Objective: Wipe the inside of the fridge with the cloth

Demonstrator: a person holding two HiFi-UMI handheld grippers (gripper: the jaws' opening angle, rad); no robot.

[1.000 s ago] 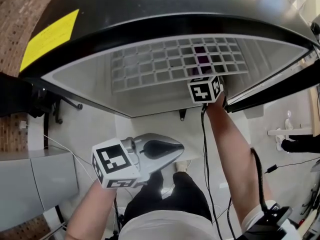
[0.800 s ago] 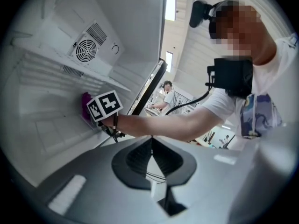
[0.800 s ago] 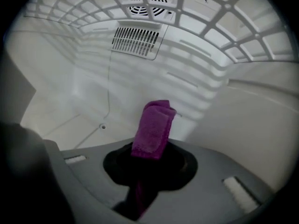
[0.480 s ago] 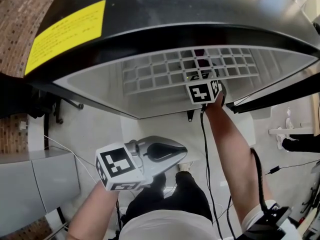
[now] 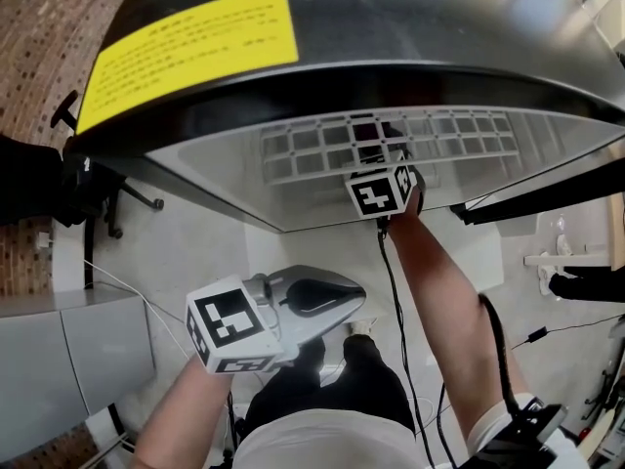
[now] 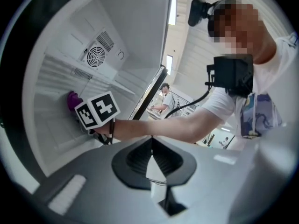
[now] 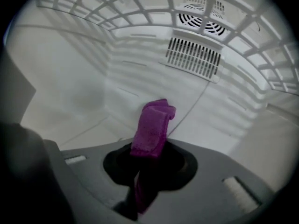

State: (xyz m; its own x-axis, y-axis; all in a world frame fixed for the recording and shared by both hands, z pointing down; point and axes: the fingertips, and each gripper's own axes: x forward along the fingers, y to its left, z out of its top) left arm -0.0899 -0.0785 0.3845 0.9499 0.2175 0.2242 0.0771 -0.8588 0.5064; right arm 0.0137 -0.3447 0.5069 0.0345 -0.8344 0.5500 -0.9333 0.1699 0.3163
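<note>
Inside the fridge point(image 5: 410, 27) at 12 o'clock the cloth point(image 7: 152, 129) is pinched by the right gripper point(image 7: 148, 164) for wiping, the left gripper point(image 6: 152, 164) is closed and empty, and the wall point(image 7: 70, 78) should be rubbed next.

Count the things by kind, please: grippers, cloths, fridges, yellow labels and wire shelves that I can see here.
Grippers: 2 (left gripper, right gripper)
Purple cloth: 1
Fridge: 1
Yellow label: 1
Wire shelf: 1
Total: 6
</note>
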